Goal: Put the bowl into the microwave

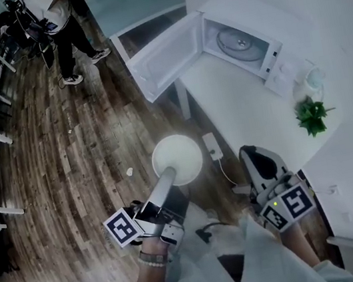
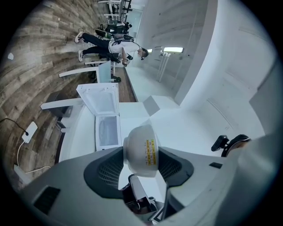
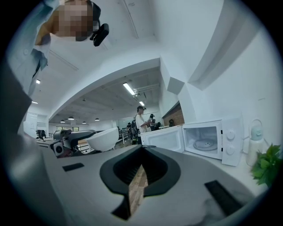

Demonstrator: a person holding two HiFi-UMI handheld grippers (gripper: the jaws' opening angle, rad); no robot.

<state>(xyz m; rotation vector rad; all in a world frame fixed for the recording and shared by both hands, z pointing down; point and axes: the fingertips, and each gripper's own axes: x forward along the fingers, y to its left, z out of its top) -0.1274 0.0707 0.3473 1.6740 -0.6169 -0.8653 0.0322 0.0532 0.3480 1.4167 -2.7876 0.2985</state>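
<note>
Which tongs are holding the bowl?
The left tongs: they are clamped on the white bowl, carrying it. The right tongs are shut with nothing between them.

Print on the yellow label [image 2: 150,152] of the bowl [image 2: 135,148] is too small to read.

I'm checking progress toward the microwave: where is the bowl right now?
In the head view the bowl is mid-frame, held in the left gripper over the floor, short of the open microwave at upper right.
</note>
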